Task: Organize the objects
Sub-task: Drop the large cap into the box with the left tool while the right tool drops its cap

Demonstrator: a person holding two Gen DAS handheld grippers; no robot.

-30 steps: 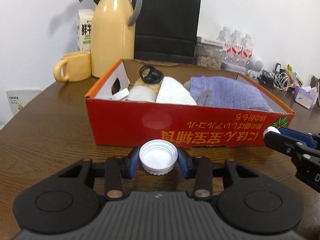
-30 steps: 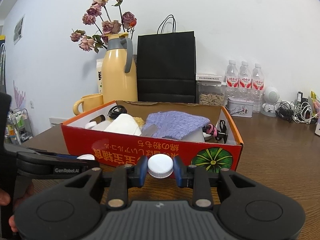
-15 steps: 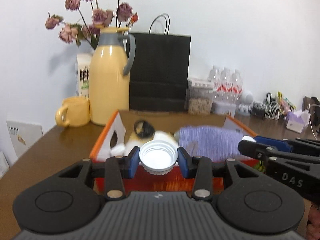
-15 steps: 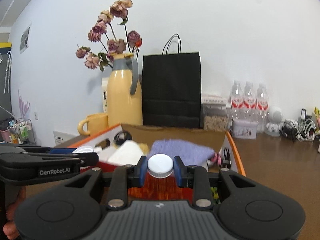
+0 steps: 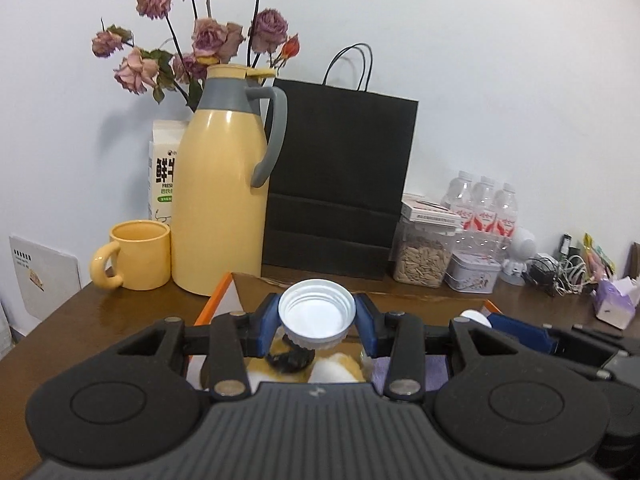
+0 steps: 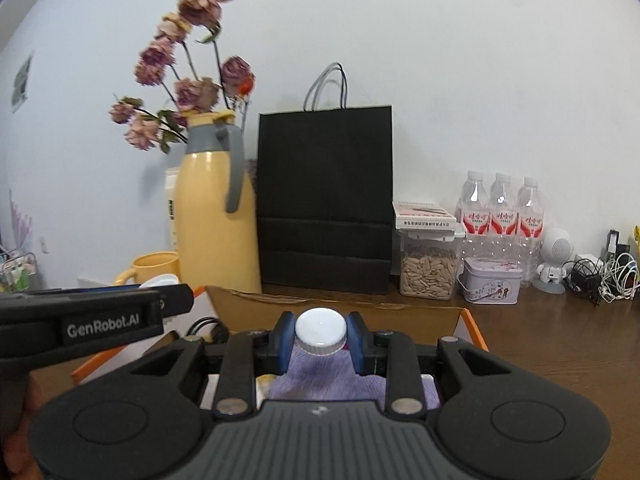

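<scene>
My left gripper point(image 5: 317, 322) is shut on a wide white bottle cap point(image 5: 317, 316), hollow side facing the camera. My right gripper point(image 6: 320, 336) is shut on a smaller white screw cap point(image 6: 320, 330), top side up. Both hang above the open red-and-orange cardboard box point(image 6: 474, 330), whose far wall point(image 5: 256, 286) shows just beyond the left cap. Inside the box lie a purple knitted cloth point(image 6: 320, 376), white and yellow soft items point(image 5: 334, 370) and a black cord point(image 6: 208, 326). The right gripper's side point(image 5: 532, 338) shows at right in the left wrist view; the left gripper's side point(image 6: 96, 318) shows at left in the right wrist view.
Behind the box stand a yellow thermos jug point(image 5: 222, 204) with dried roses, a yellow mug point(image 5: 138, 256), a milk carton point(image 5: 164, 168), a black paper bag point(image 5: 340, 184), a jar of seeds point(image 5: 424, 258), a tin point(image 5: 474, 272), water bottles point(image 6: 502, 216) and tangled cables point(image 6: 608, 272).
Both grippers have risen and moved forward over the box, each still holding its cap. The box's red front wall has dropped out of sight below the grippers.
</scene>
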